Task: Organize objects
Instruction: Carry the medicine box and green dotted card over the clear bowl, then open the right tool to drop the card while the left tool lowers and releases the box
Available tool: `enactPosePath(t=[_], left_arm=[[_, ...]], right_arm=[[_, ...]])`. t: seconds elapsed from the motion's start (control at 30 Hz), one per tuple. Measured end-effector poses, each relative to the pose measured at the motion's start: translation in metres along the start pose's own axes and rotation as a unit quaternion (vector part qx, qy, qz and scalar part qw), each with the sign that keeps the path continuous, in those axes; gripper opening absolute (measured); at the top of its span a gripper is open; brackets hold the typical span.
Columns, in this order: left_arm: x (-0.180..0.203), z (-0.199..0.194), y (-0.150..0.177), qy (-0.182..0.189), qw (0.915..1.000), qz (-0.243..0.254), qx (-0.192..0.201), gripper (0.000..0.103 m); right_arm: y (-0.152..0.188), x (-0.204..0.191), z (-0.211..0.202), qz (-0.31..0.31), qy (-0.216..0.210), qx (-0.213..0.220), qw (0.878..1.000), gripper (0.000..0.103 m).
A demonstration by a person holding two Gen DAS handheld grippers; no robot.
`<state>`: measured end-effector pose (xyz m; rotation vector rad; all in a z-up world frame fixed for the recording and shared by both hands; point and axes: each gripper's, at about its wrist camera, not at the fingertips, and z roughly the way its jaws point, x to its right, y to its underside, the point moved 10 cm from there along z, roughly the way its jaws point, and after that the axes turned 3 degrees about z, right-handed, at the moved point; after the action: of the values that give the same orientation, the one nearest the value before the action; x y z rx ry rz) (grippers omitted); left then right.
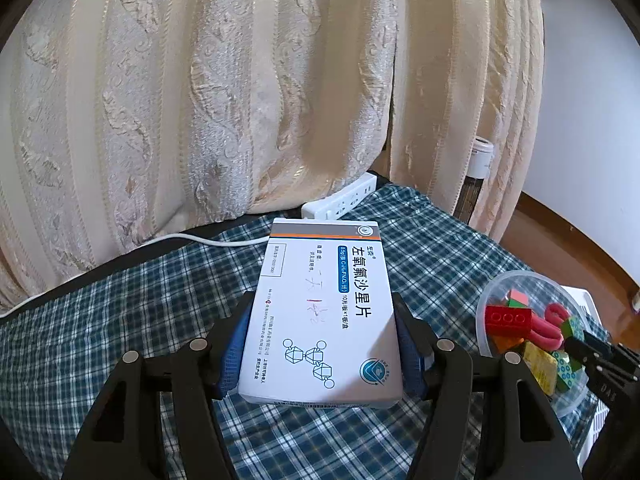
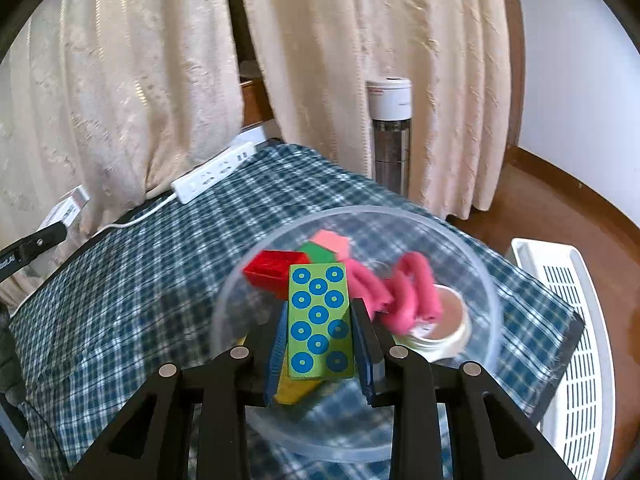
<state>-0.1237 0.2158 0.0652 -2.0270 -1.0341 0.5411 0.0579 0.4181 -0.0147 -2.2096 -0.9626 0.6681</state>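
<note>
My left gripper [image 1: 320,344] is clamped on a white medicine box [image 1: 322,312], which fills the lower centre of the left view, lifted above the checked tablecloth [image 1: 120,320]. My right gripper [image 2: 320,344] is clenched on a green block with blue rings [image 2: 318,320], at lower centre of the right view over a clear plastic bowl [image 2: 472,248]. In the bowl I see a red brick [image 2: 272,270], a pink looped piece [image 2: 404,296] and a roll of tape [image 2: 444,328]. A white power strip [image 2: 214,172] lies at the cloth's far edge, upper left of the bowl, and a white slatted basket [image 2: 576,340] sits at the right edge.
</note>
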Motion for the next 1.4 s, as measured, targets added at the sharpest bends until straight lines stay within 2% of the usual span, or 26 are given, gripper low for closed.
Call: enactPosePath(t=[0.2, 0.67, 0.87, 0.97, 1.03, 1.4], left_arm=[[0.012, 0.002, 0.008, -0.002, 0.9999, 0.011, -0.007, 0.064], [0.051, -0.009, 0.024, 0.026, 0.9991, 0.024, -0.024, 0.064], [0.072, -0.003, 0.030, 0.038, 0.9980, 0.033, -0.039, 0.064], [0.085, -0.001, 0.032, 0.051, 0.9969, 0.038, -0.046, 0.064], [0.095, 0.001, 0.033, 0.062, 0.9959, 0.042, -0.051, 0.064], [0.160, 0.007, 0.040, 0.118, 0.9872, 0.080, -0.072, 0.064]], right_arm=[[-0.008, 0.015, 0.002, 0.012, -0.002, 0.003, 1.000, 0.032], [-0.033, 0.023, 0.041, 0.004, -0.009, -0.005, 1.000, 0.032], [-0.036, 0.031, 0.051, 0.024, -0.018, -0.012, 0.999, 0.035], [-0.036, 0.037, 0.047, 0.035, -0.023, -0.012, 0.999, 0.043], [-0.036, 0.040, 0.042, 0.037, -0.026, -0.009, 0.999, 0.045], [-0.022, 0.062, 0.005, 0.038, -0.027, 0.027, 0.999, 0.045]])
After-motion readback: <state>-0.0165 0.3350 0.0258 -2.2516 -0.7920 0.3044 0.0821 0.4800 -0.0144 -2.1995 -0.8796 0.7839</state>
